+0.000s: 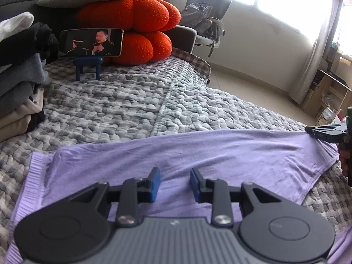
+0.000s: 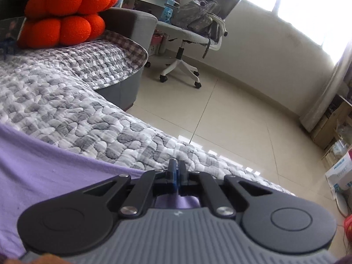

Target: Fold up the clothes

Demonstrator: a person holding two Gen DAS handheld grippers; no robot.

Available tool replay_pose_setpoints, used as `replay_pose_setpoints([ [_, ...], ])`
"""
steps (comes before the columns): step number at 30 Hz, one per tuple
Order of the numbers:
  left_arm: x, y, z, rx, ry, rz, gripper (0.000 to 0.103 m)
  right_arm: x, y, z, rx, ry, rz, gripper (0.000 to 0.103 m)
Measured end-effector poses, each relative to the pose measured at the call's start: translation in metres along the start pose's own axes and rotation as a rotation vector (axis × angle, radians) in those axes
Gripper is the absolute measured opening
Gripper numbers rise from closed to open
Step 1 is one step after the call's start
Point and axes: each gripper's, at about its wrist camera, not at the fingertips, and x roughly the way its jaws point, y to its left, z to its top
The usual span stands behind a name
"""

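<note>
We note the purple shirt [image 1: 176, 151] flat on the quilt [image 1: 123, 101], long axis left-right: our left gripper [image 1: 175, 183] hovers agape above its near middle, right gripper [image 2: 176, 171] pinched on its right end.

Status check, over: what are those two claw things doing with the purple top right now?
Left gripper open, jaws apart over the purple top. Right gripper shut on its edge. Top spread on the quilted cover; nothing in the way.
</note>
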Motion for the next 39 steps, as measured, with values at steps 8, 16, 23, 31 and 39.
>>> replay_pose_setpoints([
  [8,-0.027,0.031,0.004,-0.059,-0.044,0.060,0.048,-0.045,-0.117,-0.035,0.376,-0.020,-0.147,0.040],
  [16,-0.016,0.017,-0.009,-0.022,0.007,0.058,0.048,-0.035,-0.142,-0.065,0.427,0.074,-0.101,0.040],
  [23,-0.016,0.012,-0.011,0.004,0.004,0.082,0.048,-0.028,-0.125,-0.062,0.251,0.056,-0.069,0.002],
  [31,-0.014,0.007,-0.014,0.017,-0.001,0.098,0.048,-0.026,-0.125,-0.058,0.177,0.082,-0.151,0.001],
  [39,-0.015,0.012,-0.014,-0.006,0.002,0.080,0.048,-0.035,-0.154,-0.045,0.360,0.009,-0.072,0.026],
])
